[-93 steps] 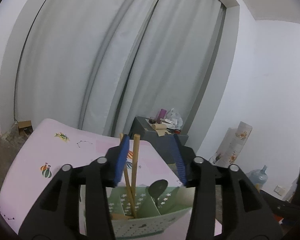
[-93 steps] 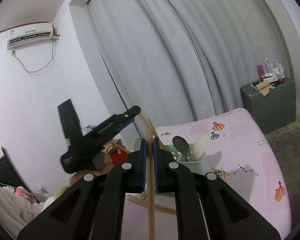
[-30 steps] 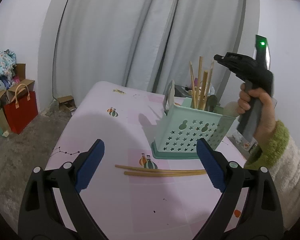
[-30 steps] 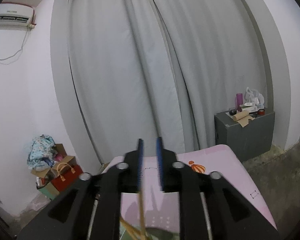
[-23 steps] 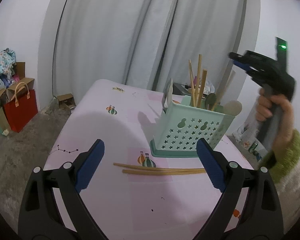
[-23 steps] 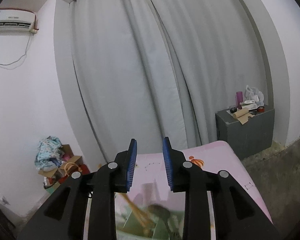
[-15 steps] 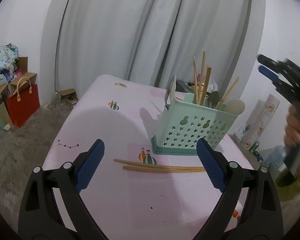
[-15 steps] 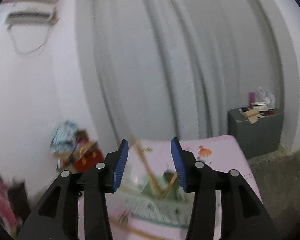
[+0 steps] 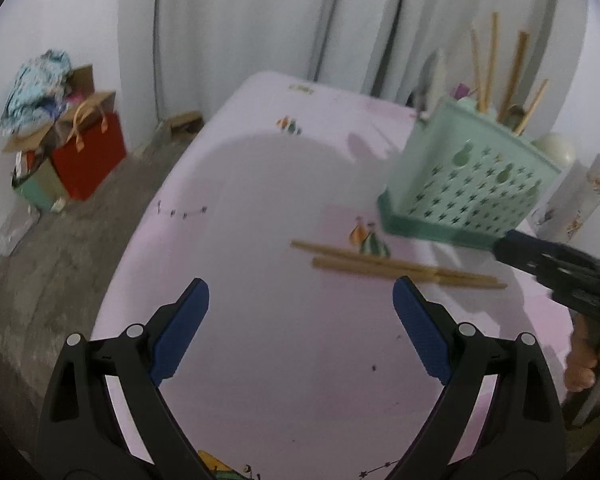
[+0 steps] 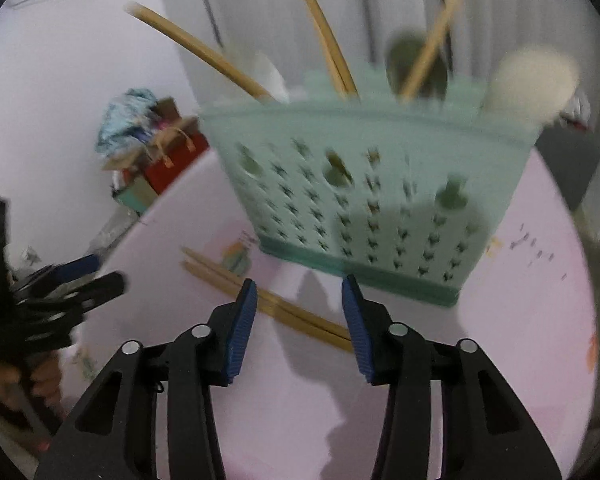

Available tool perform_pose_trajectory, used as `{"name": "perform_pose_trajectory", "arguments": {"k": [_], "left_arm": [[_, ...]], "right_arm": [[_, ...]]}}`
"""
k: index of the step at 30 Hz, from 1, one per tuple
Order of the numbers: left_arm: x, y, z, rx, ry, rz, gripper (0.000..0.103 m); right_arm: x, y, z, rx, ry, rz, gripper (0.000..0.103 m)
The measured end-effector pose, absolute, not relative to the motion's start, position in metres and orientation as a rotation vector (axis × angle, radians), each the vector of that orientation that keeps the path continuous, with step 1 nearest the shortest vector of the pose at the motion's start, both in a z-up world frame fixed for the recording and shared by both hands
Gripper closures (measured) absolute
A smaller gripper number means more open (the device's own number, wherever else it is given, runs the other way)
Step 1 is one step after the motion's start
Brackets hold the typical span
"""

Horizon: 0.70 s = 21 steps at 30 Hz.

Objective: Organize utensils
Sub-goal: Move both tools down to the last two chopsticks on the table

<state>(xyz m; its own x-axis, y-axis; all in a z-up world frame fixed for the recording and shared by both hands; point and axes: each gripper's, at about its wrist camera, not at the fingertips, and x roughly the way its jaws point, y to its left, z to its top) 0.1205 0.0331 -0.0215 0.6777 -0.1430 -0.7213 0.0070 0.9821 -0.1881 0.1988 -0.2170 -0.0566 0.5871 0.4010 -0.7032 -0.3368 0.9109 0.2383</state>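
The pink bench, printed with small balloon and star-line motifs, fills the ground beneath both pairs of jaws. On it, ahead of the right gripper and just beyond its jaws, stands the mint-green utensil caddy, its wall pierced with stars and gourd shapes; from the left gripper it lies ahead and off to the right. Upright in the caddy are several wooden chopsticks, a dark spoon and a pale rounded spoon, all leaning at different angles; which compartment each sits in cannot be told through the blur.

The left gripper's jaws are spread wide with nothing between them but bare bench. The right gripper's jaws are parted moderately and have just been narrowing a little; no pad presses on anything.

Two loose chopsticks lie flat and side by side on the bench, touching along part of their length, between the caddy and the grippers. They pass just ahead of the left jaws' right tip, and in the right wrist view they run slantwise under the gap between the right jaws, below the pads and not gripped.

A hand grips the right gripper's handle.
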Motion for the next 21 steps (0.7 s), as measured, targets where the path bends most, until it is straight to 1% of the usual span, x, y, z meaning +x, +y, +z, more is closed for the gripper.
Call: {"name": "perform_pose_trajectory", "arguments": {"k": [8,21], "left_arm": [[0.124,0.039,-0.038,-0.187,0.875,-0.086,0.014],[0.119,0.050,-0.045,-0.208,0.900,-0.069,0.014]], "right_arm": [[0.224,-0.202,-0.098,0.061,0.947,0.400,0.067],[0.168,-0.194,-0.096,0.014,0.960,0.476,0.069]]}}
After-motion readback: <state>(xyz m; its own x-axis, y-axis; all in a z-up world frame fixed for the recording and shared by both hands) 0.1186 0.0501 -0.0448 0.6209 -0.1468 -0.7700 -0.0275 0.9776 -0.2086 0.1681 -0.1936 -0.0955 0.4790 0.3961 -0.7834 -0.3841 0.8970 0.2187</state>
